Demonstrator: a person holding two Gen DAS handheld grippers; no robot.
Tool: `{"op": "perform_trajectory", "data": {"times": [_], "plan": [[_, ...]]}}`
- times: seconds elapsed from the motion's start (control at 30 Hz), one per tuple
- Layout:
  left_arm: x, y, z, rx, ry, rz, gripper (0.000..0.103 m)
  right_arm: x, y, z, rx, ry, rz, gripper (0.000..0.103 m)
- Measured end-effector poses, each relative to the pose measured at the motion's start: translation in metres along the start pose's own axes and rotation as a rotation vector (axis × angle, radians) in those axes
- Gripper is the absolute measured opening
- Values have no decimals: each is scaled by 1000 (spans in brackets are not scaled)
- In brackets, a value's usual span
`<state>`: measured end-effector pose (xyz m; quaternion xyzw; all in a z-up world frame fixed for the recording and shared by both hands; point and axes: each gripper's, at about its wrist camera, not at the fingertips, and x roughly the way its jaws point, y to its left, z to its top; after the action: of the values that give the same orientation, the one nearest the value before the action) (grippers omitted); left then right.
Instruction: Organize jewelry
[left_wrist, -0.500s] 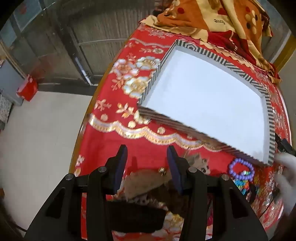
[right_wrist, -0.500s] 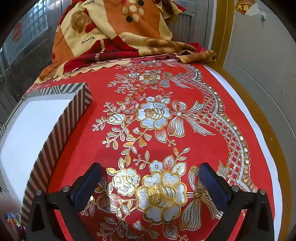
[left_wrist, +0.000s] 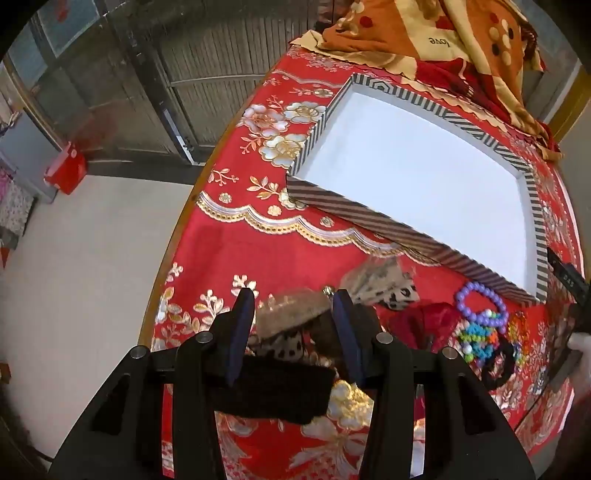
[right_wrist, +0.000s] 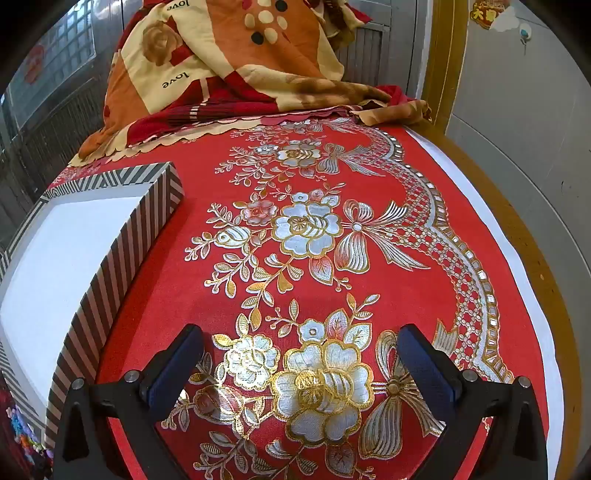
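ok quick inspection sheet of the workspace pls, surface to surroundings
surface: round table under a red floral tablecloth
job's things: empty striped box; purple bead bracelet and multicoloured beads beside it
clutter: patterned fabric pouches; orange blanket at the far edge
grippers: left gripper over a brown pouch, contact unclear; right gripper open, nothing between the fingers
cables: nothing seen
surroundings: white floor, red bag, grey wall

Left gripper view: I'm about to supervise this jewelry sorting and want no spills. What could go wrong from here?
1. The left gripper straddles a brown fabric hair accessory atop a heap of others; closing here may drag a neighbour along.
2. The pile sits near the table edge, so a nudged piece could fall.
3. The purple bead bracelet lies against the striped box wall, awkward to grasp.
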<state>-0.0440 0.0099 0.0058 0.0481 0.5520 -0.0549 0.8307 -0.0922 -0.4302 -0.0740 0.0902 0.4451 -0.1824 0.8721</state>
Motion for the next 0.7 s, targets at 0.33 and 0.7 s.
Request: {"op": "perform_trajectory", "data": {"times": [0.33, 0.7], "plan": [[-20, -2, -24, -56, 1, -6, 44, -103, 46, -31, -59, 106, 68, 98], [-41, -8, -57, -87, 2, -22, 44, -179, 158, -72, -179, 66, 272, 98]]}}
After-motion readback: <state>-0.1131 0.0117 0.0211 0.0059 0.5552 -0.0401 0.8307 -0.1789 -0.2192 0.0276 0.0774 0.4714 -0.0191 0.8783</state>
